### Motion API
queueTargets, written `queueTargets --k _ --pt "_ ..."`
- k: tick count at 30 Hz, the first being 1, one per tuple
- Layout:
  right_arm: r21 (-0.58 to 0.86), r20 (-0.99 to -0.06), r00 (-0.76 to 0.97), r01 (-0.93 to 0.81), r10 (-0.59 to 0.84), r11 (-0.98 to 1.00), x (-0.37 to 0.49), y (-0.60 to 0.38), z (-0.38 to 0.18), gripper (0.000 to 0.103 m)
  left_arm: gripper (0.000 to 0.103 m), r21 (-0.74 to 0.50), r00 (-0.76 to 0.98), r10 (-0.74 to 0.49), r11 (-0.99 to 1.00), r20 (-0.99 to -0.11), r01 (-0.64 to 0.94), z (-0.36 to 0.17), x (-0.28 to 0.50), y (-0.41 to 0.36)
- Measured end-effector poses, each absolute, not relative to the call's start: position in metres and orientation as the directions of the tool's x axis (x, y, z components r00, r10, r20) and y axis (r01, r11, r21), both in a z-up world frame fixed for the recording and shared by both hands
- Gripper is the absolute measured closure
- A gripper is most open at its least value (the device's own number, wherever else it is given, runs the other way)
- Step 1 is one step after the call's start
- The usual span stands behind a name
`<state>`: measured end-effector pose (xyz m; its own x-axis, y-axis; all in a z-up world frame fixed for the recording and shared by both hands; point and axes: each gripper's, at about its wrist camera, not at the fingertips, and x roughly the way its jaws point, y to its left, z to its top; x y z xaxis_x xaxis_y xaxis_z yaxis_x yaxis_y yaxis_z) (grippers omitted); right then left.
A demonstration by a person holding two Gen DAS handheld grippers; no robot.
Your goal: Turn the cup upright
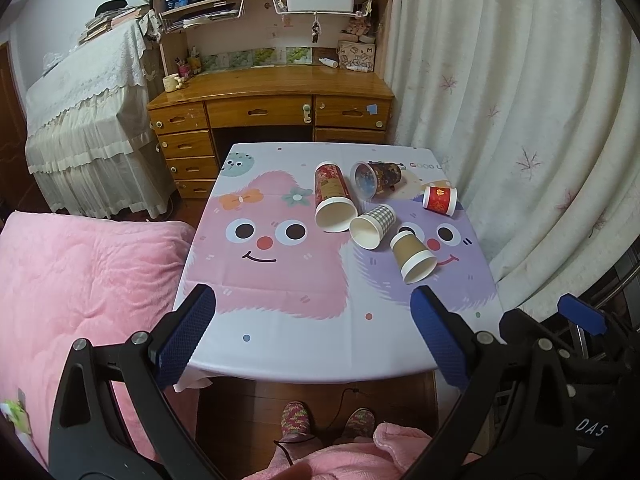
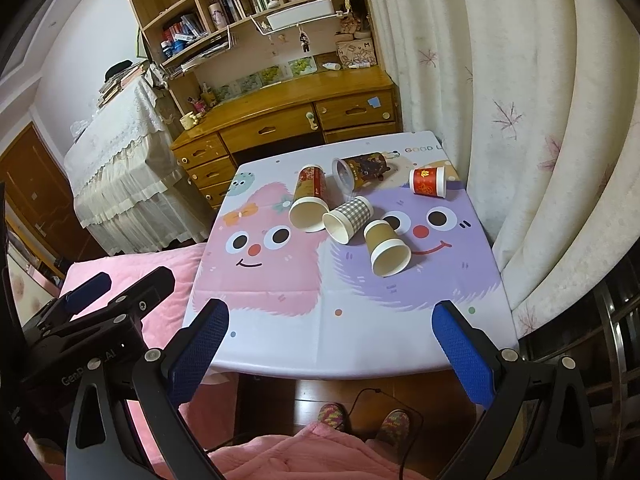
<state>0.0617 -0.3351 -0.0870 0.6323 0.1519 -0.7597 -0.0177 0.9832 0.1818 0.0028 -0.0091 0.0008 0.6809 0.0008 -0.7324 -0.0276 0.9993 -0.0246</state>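
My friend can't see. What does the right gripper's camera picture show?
Five paper cups lie tipped over on a small table with a cartoon monster cloth. The open right gripper hovers near its front edge, holding nothing; a wooden desk stands behind.

"GOOD" on tablecloth (image 2: 420, 149); "DAS" on bag (image 1: 596, 428).

Both wrist views look forward and down from above the near edge of the small table (image 1: 320, 360), toward the wooden desk (image 1: 272, 92) and the curtain (image 1: 520, 120) behind it. The left view faces the table almost square on; the right view sits further right and is rolled, so the table (image 2: 360, 352) and desk (image 2: 296, 100) tilt. Both stand well back and share the whole tabletop, the fallen cups (image 1: 374, 226) (image 2: 347, 219) and the pink bedding (image 1: 80, 272) (image 2: 160, 276)
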Motion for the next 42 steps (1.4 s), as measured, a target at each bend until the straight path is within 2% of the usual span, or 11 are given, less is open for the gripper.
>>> queueTargets --k 20,31,38,42 --pt "0.194 -0.763 0.629 0.0 0.15 0.981 0.064 -0.327 -0.091 0.0 0.006 -0.023 0.686 -0.014 1.0 -0.728 -0.004 -0.002 0.013 0.006" --pt "0.23 -0.771 0.623 0.078 0.132 0.97 0.071 -0.303 -0.096 0.0 0.006 -0.087 0.677 -0.121 0.993 -0.726 0.083 -0.009 0.028 0.048" --pt "0.245 -0.757 0.642 0.107 0.122 0.964 0.08 -0.275 -0.104 0.0 0.006 -0.253 0.602 -0.294 0.955 -0.742 0.156 -0.031 0.051 0.103" --pt "0.185 -0.732 0.678 0.111 0.062 0.976 0.084 -0.259 -0.11 0.0 0.006 -0.212 0.555 -0.271 0.963 -0.786 0.169 -0.05 0.069 0.112"
